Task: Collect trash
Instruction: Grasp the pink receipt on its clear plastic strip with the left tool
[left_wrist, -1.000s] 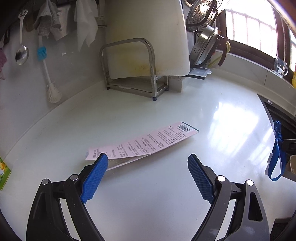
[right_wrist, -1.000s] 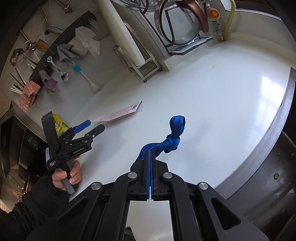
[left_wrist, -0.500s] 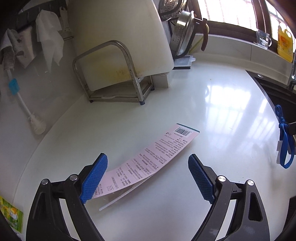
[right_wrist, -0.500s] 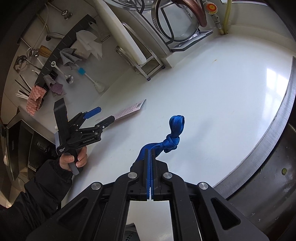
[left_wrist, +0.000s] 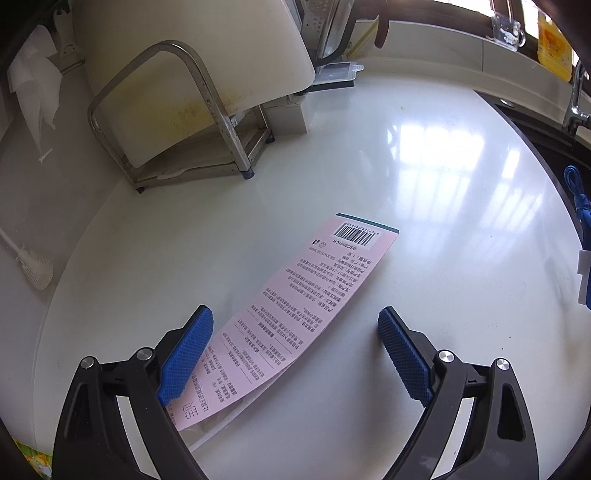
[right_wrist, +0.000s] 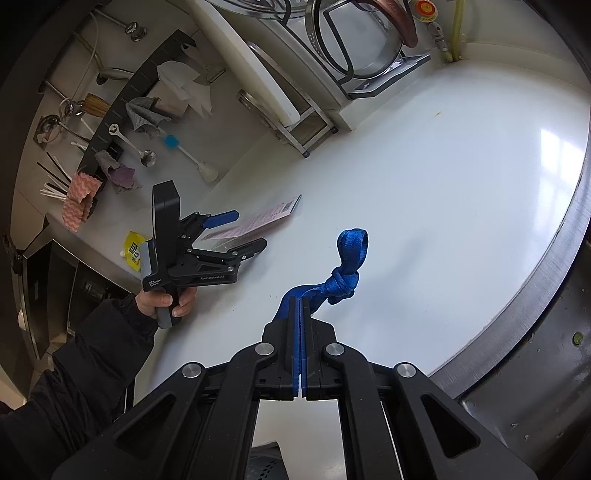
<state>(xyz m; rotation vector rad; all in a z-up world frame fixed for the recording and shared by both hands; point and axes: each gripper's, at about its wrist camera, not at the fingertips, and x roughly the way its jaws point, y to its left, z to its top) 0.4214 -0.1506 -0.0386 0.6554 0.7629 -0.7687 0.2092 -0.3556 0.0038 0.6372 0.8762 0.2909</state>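
A long pink printed label (left_wrist: 295, 310) with a barcode lies flat on the white counter (left_wrist: 424, 184). My left gripper (left_wrist: 295, 325) hovers open over its near end, the left blue pad covering one edge and the right pad beside it. The right wrist view shows the same left gripper (right_wrist: 243, 232) above the label (right_wrist: 258, 221), held by a hand in a dark sleeve. My right gripper (right_wrist: 299, 302) is shut on a knotted blue strap (right_wrist: 343, 273), held up over the counter. That strap (left_wrist: 578, 210) also shows at the right edge of the left wrist view.
A metal rack with a white cutting board (left_wrist: 192, 74) stands at the back. A dish rack with pots (right_wrist: 362, 48) sits further right. Utensils and cloths hang on the wall (right_wrist: 122, 122). A yellow packet (right_wrist: 133, 251) lies at the counter's left end. The steel sink (right_wrist: 535, 369) borders the right.
My left gripper has moved in over the label and rolled, so the label now lies lengthwise between its open fingers. The right gripper has stayed in place with the strap.
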